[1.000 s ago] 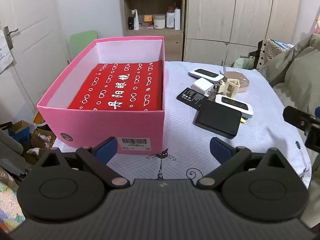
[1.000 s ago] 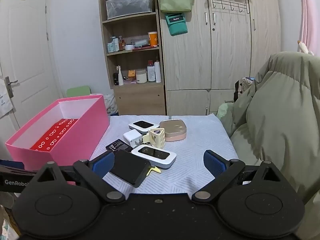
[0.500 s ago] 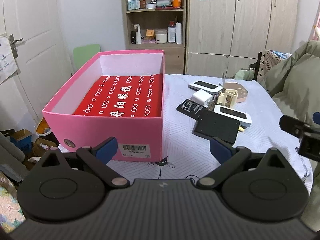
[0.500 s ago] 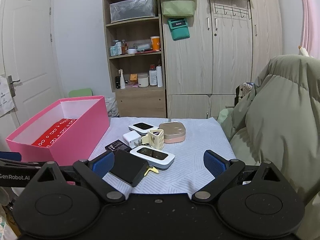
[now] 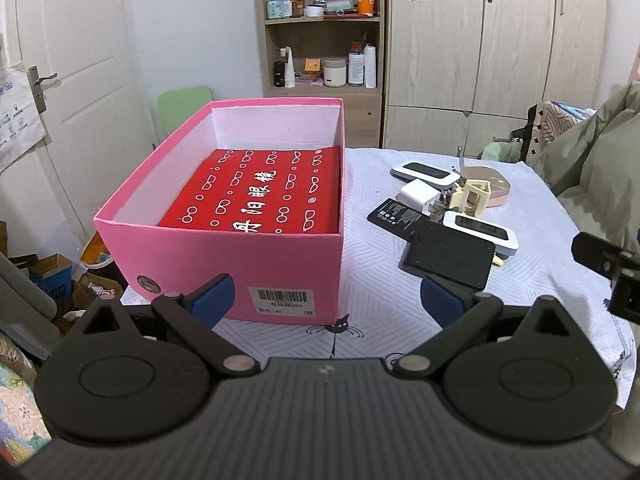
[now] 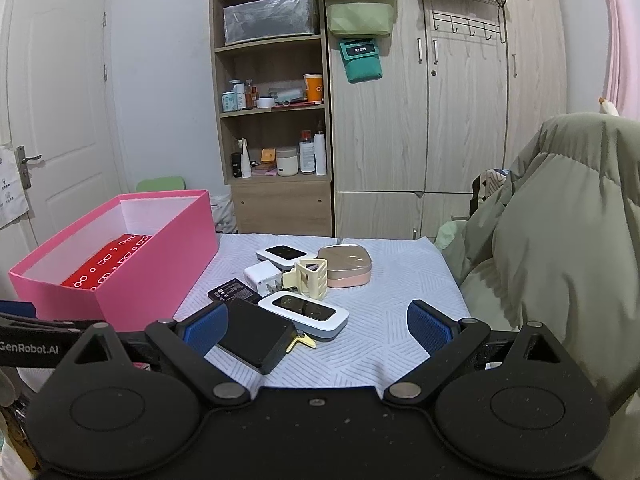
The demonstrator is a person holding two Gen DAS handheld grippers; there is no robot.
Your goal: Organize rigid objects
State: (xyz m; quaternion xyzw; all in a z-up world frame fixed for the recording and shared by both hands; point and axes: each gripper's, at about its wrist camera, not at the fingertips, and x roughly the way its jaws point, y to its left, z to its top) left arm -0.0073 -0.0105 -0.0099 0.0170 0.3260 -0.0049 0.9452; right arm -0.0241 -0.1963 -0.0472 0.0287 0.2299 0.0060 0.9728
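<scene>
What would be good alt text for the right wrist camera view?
An open right gripper hovers over a white-clothed table holding a cluster of small devices, with a black case nearest. An open pink box sits to the left, shelves and wardrobes behind.

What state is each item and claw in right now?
Left claw: open, empty.
Right claw: open, empty.
Pink shoebox: lidless, on the table, holding a red case.
Red case: flat inside the box.
Black power bank: flat on the cloth, over a yellow clip.
Near white router: lying flat, screen up.
Far white router: lying flat, screen up.
Pink compact case: closed.
Cream hair claw clip: standing upright.
</scene>
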